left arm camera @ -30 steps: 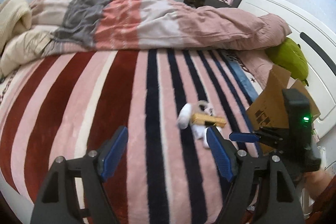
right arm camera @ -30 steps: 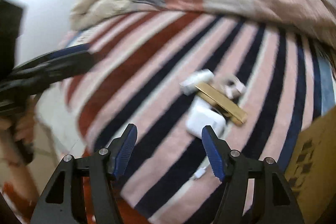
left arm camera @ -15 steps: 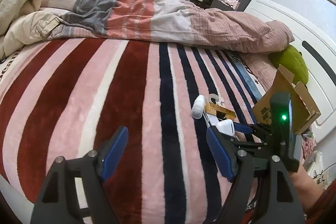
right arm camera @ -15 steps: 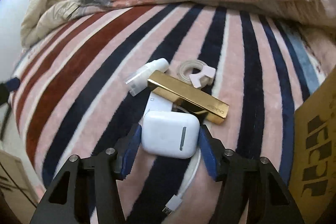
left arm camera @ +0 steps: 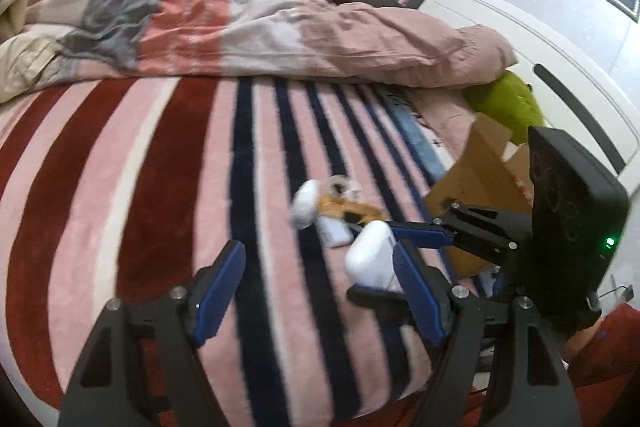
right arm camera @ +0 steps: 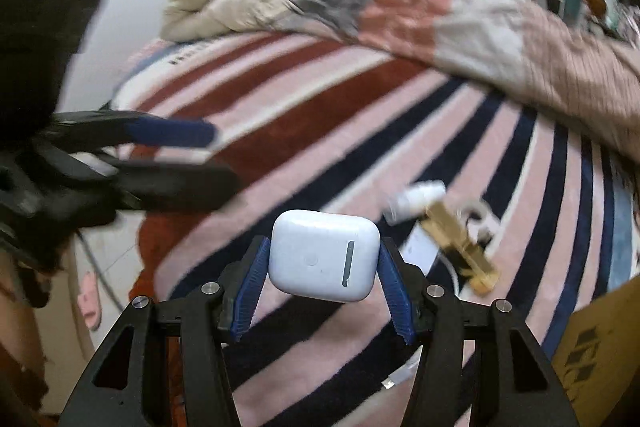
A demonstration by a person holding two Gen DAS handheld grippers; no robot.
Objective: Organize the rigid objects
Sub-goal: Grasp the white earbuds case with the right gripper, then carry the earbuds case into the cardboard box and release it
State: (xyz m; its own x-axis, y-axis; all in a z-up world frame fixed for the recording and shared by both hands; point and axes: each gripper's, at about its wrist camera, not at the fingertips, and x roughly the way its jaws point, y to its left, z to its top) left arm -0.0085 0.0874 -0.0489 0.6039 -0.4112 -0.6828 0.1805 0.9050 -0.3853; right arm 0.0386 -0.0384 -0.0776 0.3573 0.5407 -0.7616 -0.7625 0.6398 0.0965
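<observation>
Right wrist view shows the right tool clamped on a white earbud case, its blue pads pressing both sides, low in the centre of the frame and lifted clear of the striped blanket. To the right of the case, on the bed, lie a gold bar-shaped object, a small white bottle and a white cable, all blurred. A cardboard box fills the lower right corner. At the left edge the left tool appears, blurred.

From the left wrist view, the left tool stands wide with nothing between its pads, at the bottom of the frame. The white case sits right of centre, held by the right tool coming in from the right. A rumpled pink and grey duvet crosses the upper part.
</observation>
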